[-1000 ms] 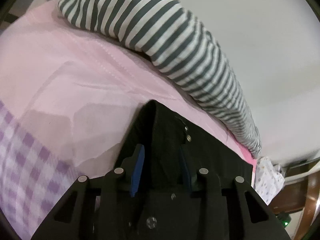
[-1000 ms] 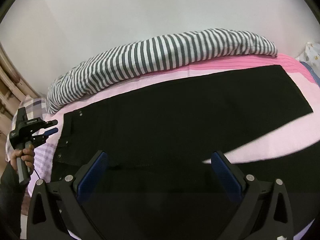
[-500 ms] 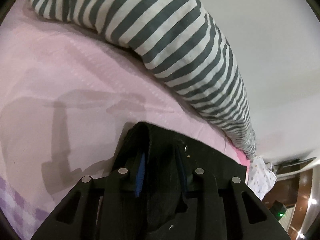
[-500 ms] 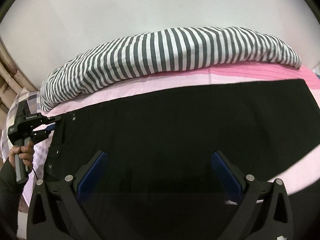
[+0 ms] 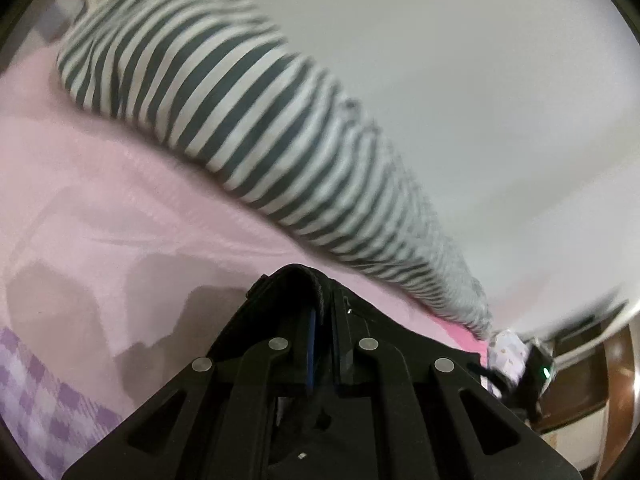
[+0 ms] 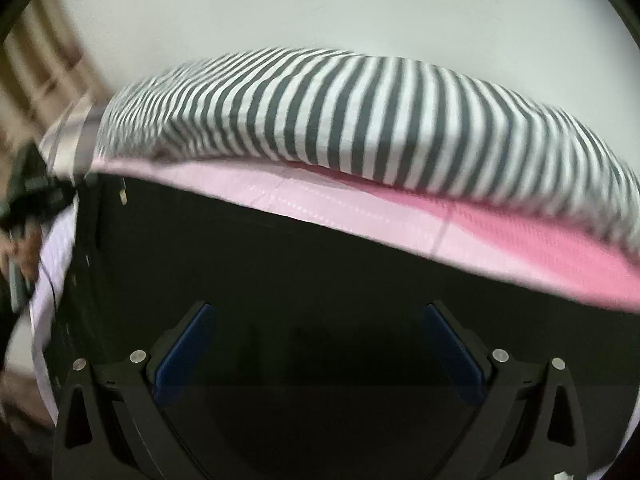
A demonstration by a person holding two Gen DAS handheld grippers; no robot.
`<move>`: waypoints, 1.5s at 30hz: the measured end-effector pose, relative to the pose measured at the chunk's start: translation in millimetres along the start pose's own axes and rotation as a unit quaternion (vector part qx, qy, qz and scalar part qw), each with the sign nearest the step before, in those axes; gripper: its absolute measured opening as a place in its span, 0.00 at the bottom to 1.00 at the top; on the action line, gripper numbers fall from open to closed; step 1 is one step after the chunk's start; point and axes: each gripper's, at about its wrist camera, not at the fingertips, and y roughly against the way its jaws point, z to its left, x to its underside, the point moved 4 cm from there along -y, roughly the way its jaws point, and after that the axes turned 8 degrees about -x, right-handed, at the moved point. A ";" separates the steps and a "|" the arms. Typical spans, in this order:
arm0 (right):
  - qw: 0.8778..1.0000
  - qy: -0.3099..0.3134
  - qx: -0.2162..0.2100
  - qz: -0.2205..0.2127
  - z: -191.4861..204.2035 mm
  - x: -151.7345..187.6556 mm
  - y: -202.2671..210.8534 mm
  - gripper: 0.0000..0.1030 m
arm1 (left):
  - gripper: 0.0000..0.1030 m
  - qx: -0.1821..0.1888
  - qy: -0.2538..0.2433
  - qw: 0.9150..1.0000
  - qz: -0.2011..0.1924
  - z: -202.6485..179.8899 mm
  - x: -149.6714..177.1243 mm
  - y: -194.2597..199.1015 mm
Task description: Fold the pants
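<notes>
Black pants [image 6: 304, 272] lie spread flat on a pink bed sheet [image 6: 360, 216]. My left gripper [image 5: 322, 320] is shut on a corner of the pants' waistband [image 5: 296, 280] and holds it a little above the sheet. In the right wrist view the left gripper [image 6: 28, 196] shows blurred at the far left, at the waistband end. My right gripper [image 6: 318, 344] is open, its blue pads [image 6: 184, 352] wide apart low over the middle of the pants, with nothing between them.
A grey-and-white striped bolster [image 6: 360, 120] lies along the far side of the bed against a white wall [image 5: 480, 80]. A purple checked cloth [image 5: 36, 392] lies at the left end. Wooden furniture [image 5: 600, 380] stands beyond the bed's right end.
My left gripper has closed fully on the waistband corner and lifted it. My right gripper has moved forward and lower over the pants, still open.
</notes>
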 end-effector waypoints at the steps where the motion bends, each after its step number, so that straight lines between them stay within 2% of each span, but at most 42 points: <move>1: 1.000 0.021 -0.011 0.018 -1.6 -5.0 -3.0 1.00 | 0.06 0.005 -0.007 1.000 -0.008 -4.9 1.8 6.1; 8: 0.986 0.113 -0.065 0.099 -10.7 -42.4 -23.3 0.87 | 0.06 0.044 -0.010 0.998 -0.047 -20.5 13.5 47.1; 13: 0.966 0.167 -0.108 0.164 -14.4 -64.6 -48.0 0.77 | 0.06 0.055 -0.005 0.997 -0.062 -22.8 23.7 65.6; 15: 0.957 0.178 -0.126 0.191 -16.9 -70.1 -57.3 0.76 | 0.06 0.050 -0.009 0.997 -0.063 -22.2 27.2 73.0; 19: 0.941 0.186 -0.153 0.238 -30.2 -74.9 -69.9 0.61 | 0.06 0.041 -0.011 0.997 -0.063 -23.1 30.5 75.8; 23: 0.935 0.182 -0.156 0.263 -57.0 -73.1 -67.8 0.56 | 0.06 0.031 -0.015 0.998 -0.061 -25.0 30.2 75.8; 26: 0.935 0.172 -0.146 0.272 -78.0 -66.5 -60.4 0.46 | 0.06 0.025 -0.014 0.998 -0.060 -22.9 28.1 72.1; 28: 0.940 0.163 -0.137 0.267 -89.6 -62.2 -51.2 0.32 | 0.06 0.020 -0.013 0.998 -0.059 -22.5 28.2 71.2; 30: 0.945 0.161 -0.121 0.259 -100.2 -59.4 -44.4 0.23 | 0.06 0.018 -0.011 0.998 -0.058 -22.6 27.7 69.8; 33: 0.951 0.165 -0.098 0.242 -102.4 -54.2 -35.2 0.13 | 0.06 0.008 -0.013 0.998 -0.058 -21.5 27.2 67.3; 37: 0.961 0.187 -0.041 0.199 -86.8 -44.8 -17.6 0.09 | 0.06 -0.006 -0.018 0.998 -0.063 -20.3 26.1 65.0; 40: 0.971 0.182 0.011 0.155 -70.3 -35.0 0.5 0.08 | 0.06 -0.028 -0.044 0.996 -0.068 -24.3 27.9 64.1; 45: 0.978 0.166 0.083 0.097 -44.4 -9.3 42.4 0.07 | 0.06 -0.027 -0.068 0.995 -0.068 -30.8 39.2 80.8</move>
